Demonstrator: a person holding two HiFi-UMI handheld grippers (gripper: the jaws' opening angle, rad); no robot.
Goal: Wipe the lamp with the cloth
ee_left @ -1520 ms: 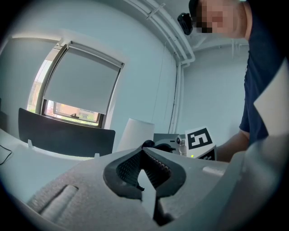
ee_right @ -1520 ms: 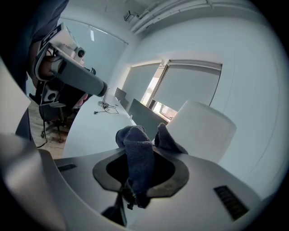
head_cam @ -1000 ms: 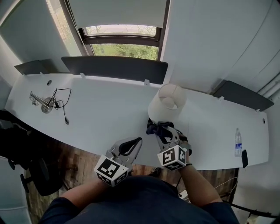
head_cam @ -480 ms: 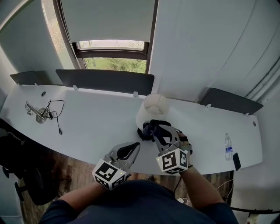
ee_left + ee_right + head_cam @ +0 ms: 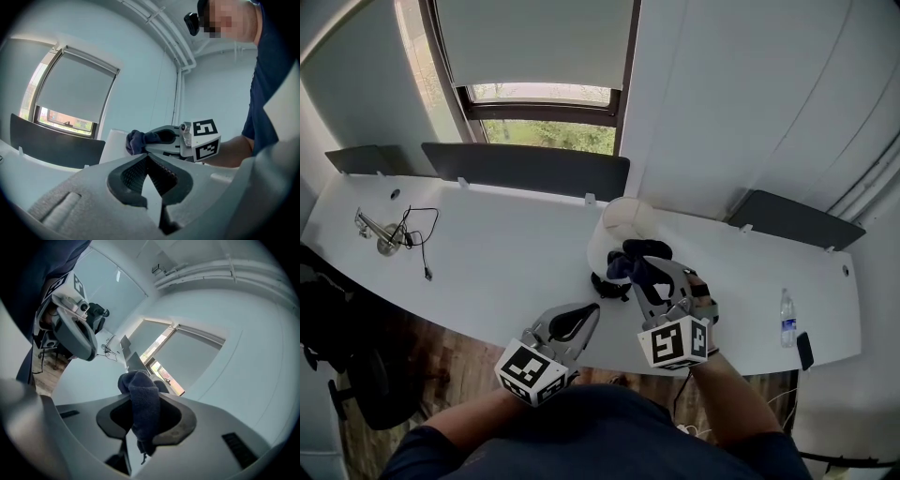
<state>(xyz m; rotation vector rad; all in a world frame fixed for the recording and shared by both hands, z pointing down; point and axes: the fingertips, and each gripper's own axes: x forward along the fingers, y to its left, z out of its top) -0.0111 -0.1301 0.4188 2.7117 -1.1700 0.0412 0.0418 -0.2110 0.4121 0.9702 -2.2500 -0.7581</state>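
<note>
Now | right gripper (image 5: 637,272) pinches cloth (image 5: 639,253), mid frame | lamp (image 5: 612,228) stands upright on table (image 5: 506,248), just up-left of cloth, maybe touching | left gripper (image 5: 587,312) pressed together, holds nothing, lower left, farther off | right side is nearer for wiping

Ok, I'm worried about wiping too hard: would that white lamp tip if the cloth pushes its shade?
Probably light for its size: the lamp looks mostly tall shade, so a firm sideways push could slide or tip it. The cloth bunched in the right hand-held gripper droops, so it should press softly.
</note>
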